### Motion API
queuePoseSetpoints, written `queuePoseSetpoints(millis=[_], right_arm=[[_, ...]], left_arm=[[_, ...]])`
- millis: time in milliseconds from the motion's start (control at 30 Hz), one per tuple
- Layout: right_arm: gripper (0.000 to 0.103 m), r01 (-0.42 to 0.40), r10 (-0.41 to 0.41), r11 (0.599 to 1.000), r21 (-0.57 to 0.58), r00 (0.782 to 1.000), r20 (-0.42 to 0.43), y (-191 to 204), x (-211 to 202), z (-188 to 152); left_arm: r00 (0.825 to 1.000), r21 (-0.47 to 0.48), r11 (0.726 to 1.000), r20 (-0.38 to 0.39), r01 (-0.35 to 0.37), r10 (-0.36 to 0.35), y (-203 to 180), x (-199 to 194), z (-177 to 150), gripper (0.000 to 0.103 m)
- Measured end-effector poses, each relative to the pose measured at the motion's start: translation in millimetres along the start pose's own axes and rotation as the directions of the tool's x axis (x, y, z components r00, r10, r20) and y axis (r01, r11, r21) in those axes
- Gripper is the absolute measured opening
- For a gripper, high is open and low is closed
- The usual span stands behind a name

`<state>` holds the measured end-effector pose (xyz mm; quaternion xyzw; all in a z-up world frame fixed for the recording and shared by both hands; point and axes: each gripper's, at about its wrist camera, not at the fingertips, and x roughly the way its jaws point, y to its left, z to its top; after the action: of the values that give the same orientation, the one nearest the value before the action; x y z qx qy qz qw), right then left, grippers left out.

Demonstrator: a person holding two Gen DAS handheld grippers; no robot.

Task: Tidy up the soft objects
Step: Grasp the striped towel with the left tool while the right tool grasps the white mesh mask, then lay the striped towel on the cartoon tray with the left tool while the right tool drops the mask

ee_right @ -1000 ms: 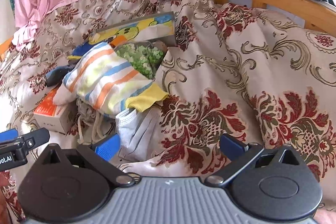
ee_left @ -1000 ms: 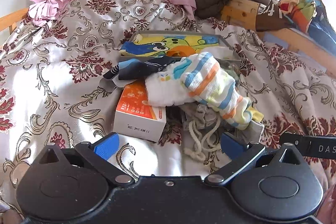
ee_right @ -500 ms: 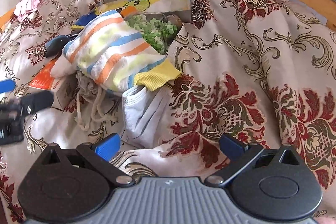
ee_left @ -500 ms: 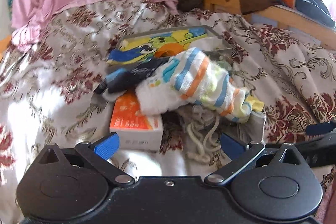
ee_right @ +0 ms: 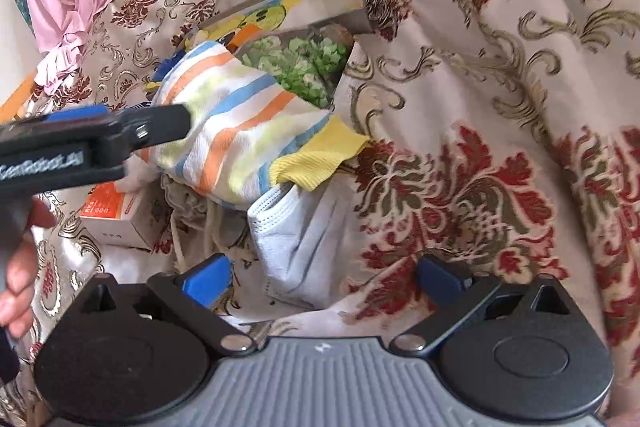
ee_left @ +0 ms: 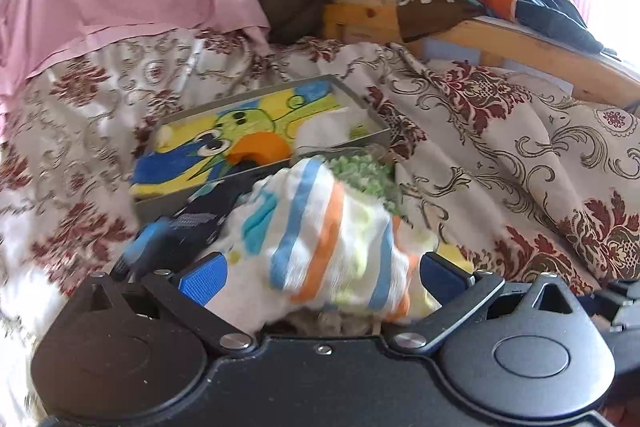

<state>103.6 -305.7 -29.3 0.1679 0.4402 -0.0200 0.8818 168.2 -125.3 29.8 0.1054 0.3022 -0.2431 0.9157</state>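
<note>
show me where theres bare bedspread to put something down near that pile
Bare bedspread lies right of the face mask and green plush. It is crowded left of there: striped towel, orange box and picture box overlap.

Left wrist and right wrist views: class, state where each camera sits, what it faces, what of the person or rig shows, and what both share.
Left wrist: on the left gripper, facing the striped cloth between its open fingers, picture box behind.
Right wrist: on the right gripper, open, facing the face mask; the left gripper and a hand show at left.
Shared: striped cloth, picture box, floral bedspread.
</note>
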Motion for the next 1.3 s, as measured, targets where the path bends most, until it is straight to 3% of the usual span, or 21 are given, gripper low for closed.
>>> queuePoseSetpoints(millis=[267,333,467,633,833,967,1133,1300], right_arm=[[0.09,-0.014,0.015,0.999,0.05,1.0,-0.016,-1.6,19.8,4.0],[0.082,-0.022,0.023,0.998,0.054,1.0,-0.019,-1.8,23.2,3.9],[0.078,-0.035,0.037,0.997,0.07,0.999,-0.032,-3.6,27.8,3.9],[0.064,-0.022,0.024,0.996,0.084,0.999,-0.024,-5.1,28.6,3.2],[0.044,-0.028,0.03,0.996,0.082,0.999,-0.025,-6.1,26.9,2.8],[0.032,-0.029,0.031,0.995,0.093,0.999,-0.019,-8.0,24.2,1.9],[0.019,-0.018,0.019,0.994,0.103,1.0,-0.01,-10.4,22.7,1.5],[0.017,-0.007,0.007,0.992,0.125,1.0,0.0,-14.0,20.4,1.6]], left_arm=[[0.995,0.156,0.986,-0.091,0.051,-0.037,-16.3,39.6,14.8,0.1],[0.994,0.169,0.983,-0.101,0.064,-0.047,-18.1,43.4,14.4,0.093],[0.992,0.175,0.982,-0.111,0.074,-0.055,-21.8,45.4,10.5,0.082],[0.994,0.179,0.983,-0.112,0.033,-0.013,-24.0,49.5,5.6,0.047],[0.997,0.199,0.98,-0.082,0.013,0.004,-26.8,40.3,2.2,0.032],[0.998,0.275,0.962,-0.055,0.007,0.008,-39.5,30.5,-6.9,0.027],[0.999,0.272,0.962,-0.049,0.013,0.0,-41.1,21.0,-12.5,0.025],[0.999,0.275,0.961,-0.027,0.03,-0.023,-43.7,7.4,-16.6,0.022]])
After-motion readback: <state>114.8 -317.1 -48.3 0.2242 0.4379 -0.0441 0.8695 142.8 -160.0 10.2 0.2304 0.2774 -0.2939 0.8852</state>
